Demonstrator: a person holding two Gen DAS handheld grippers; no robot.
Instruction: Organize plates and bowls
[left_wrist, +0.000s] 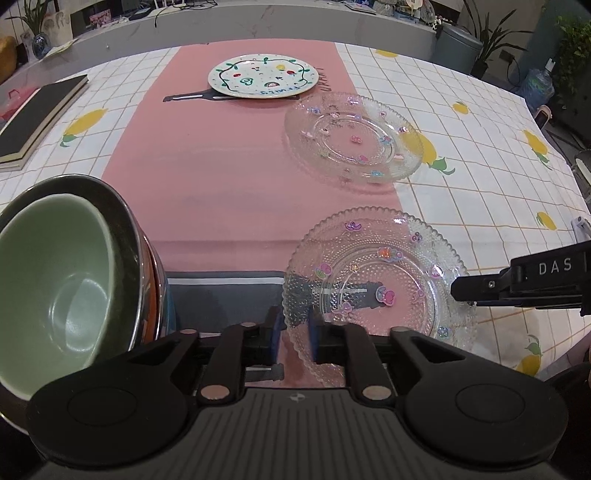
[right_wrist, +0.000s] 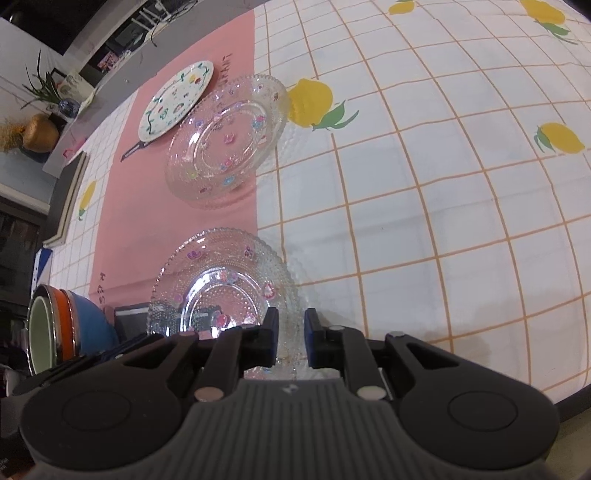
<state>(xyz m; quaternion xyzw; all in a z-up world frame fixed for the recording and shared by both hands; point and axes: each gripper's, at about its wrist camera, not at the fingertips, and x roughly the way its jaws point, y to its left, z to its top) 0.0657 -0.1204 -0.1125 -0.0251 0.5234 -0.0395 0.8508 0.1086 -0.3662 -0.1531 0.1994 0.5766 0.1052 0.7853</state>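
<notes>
A beaded clear glass plate with flower stickers lies on the pink runner's near end. My left gripper straddles its left rim, pads slightly apart and not pressing. My right gripper straddles the plate's near right rim the same way, jaws narrowly open; its fingertip shows at the plate's right edge. A second clear glass plate sits farther back. Beyond it lies a white painted plate. Nested bowls, green inside steel, orange and blue, stand at the left.
A dark-covered book lies at the table's far left. The checked lemon tablecloth stretches bare to the right. A grey counter with plants and clutter runs behind the table.
</notes>
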